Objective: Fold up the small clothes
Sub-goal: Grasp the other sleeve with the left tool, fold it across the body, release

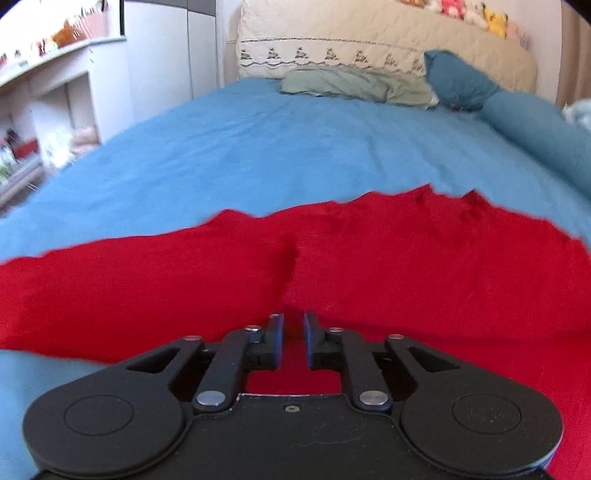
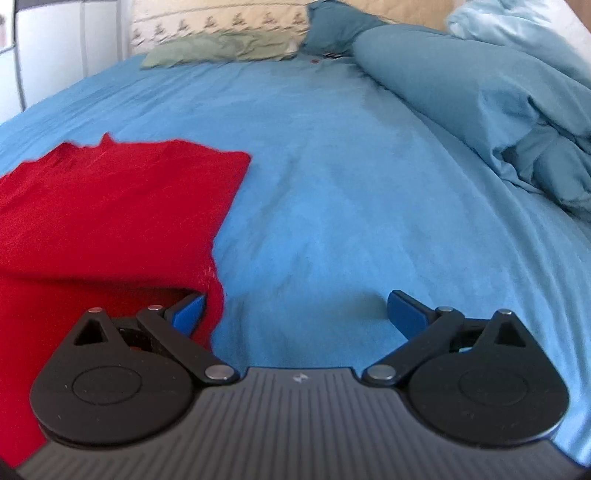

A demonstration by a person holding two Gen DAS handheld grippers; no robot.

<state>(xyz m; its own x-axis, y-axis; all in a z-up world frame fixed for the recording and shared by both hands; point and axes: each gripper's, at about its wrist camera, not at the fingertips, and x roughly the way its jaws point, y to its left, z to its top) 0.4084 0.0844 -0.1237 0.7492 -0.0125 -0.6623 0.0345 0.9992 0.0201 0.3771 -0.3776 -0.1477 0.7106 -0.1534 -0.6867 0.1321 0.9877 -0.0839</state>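
Two grippers work over a red garment [image 1: 369, 266] spread on the blue bedsheet [image 1: 258, 147]. Left gripper [image 1: 293, 325]: jaws nearly closed, a narrow gap between them, red fabric bunched into a crease just ahead of the tips; whether the pads pinch it cannot be told. Right gripper [image 2: 295, 310]: jaws spread wide, holding nothing, its left finger [image 2: 188, 312] at the garment's right edge, its right finger over bare sheet.

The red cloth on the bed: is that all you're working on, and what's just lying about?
In the job: red cloth, left gripper, right gripper.
Lying about: green pillow, dark blue pillow, bunched duvet, soft toys.
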